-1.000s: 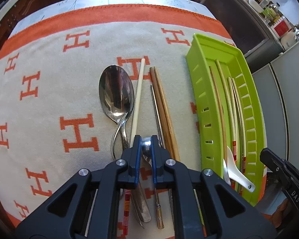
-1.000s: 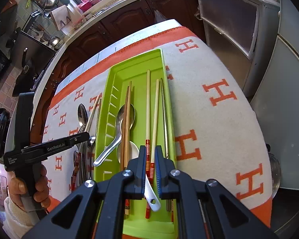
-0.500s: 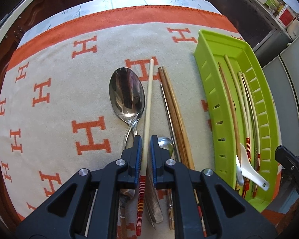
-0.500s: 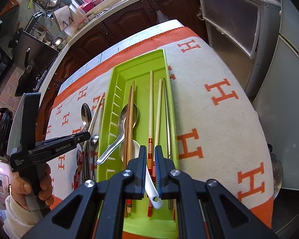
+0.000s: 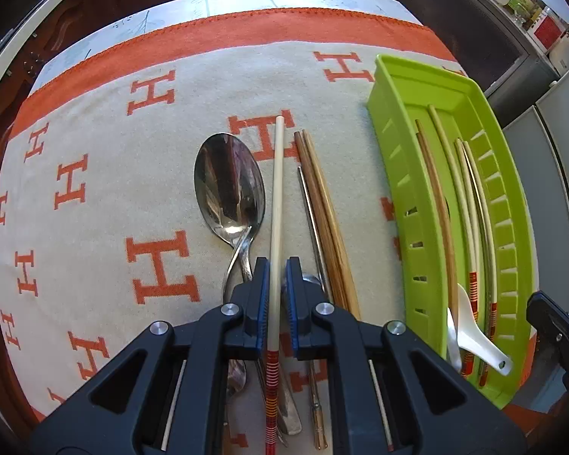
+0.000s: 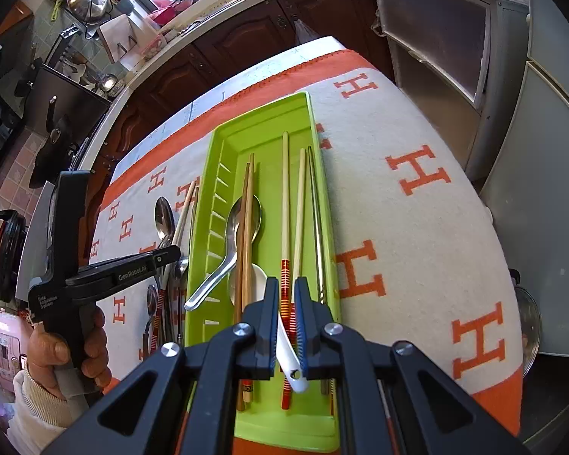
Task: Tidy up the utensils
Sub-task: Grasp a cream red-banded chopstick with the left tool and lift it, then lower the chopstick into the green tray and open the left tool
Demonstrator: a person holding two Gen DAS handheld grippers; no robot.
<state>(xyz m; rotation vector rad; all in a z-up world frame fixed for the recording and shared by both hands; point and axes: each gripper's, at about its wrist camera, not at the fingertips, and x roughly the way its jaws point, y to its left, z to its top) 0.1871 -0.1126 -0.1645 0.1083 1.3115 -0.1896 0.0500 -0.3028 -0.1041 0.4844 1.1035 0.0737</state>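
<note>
The tray (image 5: 394, 174) sat at the right of the left-wrist frame, likely so loose pieces on the cloth (image 5: 95, 174) could go over one at a time. The left gripper (image 5: 276, 292), low centre, was nearly closed around the pale chopstick (image 5: 276, 204), the pads flanking its shaft just above the striped end; firm contact could not be told. The spoon (image 5: 229, 185) and brown chopsticks (image 5: 322, 204) lay beside it. The right gripper (image 6: 287, 318) hovered narrow over the tray, holding nothing.
</note>
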